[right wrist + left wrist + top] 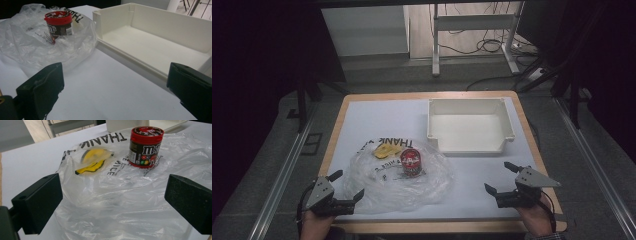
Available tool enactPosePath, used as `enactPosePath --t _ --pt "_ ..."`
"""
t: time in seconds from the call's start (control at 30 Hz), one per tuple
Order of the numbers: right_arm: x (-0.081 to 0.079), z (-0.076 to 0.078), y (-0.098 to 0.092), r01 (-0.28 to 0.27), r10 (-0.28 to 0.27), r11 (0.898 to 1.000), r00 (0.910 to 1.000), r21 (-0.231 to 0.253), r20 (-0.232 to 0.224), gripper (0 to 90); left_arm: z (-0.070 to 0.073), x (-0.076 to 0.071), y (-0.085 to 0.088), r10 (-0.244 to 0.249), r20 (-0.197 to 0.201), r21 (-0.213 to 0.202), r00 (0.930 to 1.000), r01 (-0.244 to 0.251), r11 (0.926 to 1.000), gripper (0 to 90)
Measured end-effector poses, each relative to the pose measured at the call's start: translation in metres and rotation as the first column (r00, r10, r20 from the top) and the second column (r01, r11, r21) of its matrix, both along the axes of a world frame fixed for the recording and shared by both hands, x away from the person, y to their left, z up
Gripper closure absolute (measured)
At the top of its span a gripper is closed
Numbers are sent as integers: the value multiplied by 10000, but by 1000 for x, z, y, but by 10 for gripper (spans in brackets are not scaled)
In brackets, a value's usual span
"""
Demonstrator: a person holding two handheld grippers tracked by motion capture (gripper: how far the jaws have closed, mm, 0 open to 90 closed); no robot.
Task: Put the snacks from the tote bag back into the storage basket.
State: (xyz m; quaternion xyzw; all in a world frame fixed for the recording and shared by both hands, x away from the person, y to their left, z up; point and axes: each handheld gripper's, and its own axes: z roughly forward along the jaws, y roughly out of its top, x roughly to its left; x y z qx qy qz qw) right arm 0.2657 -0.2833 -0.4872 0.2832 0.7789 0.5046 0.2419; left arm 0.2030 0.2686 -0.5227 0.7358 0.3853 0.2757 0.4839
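The clear plastic bag [399, 177] lies crumpled and flat on the white desk [377, 120], toward the person's side and left of centre. It carries black lettering (part of it reads "THANK") and a yellow smiley print [385, 150] at its far edge. On top of the bag, near its far right part, stands a small candy tub [411, 162] with a red lid, upright, its dark label facing the left tool in the left gripper view [145, 147].

Just left of the bag, at its near-left corner, sits the left tool [346, 185], held in a hand [316, 222] that comes up from the desk's near edge. Its two black jaws stand wide apart; in the left gripper view the bag's near folds spread between them, but the pads press on nothing.

Right of the bag, well apart from it, the right tool [501, 178] rests low over the bare desk, with a grey three-cornered plate on top. Its jaws are also spread wide with only white desk surface between them, and they hold nothing.

Beyond the bag and to its right stands an empty white tray [469, 145] with low walls; its near-left corner comes just beside the bag's far right edge (whether they touch I cannot tell).
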Motion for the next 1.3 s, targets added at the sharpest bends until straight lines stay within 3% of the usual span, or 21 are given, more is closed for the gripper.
enactPosePath --t 0.13,0.3,0.73,1.3 --pt "-2 3 4 -7 12 9999 9996 -172 272 7 0 0 0 15 10 -52 10000 -15 10000 14" --pt "-2 5 6 -64 66 10000 9995 -48 321 8 0 0 0 29 18 -65 10000 -29 10000 14" --pt "2 5 19 -548 548 9985 9980 0 -330 11 0 0 0 5 32 -69 10000 -5 10000 14" --pt "8 6 30 -813 813 9967 9949 30 -595 11 0 0 0 33 4 -10 10000 -33 10000 15"
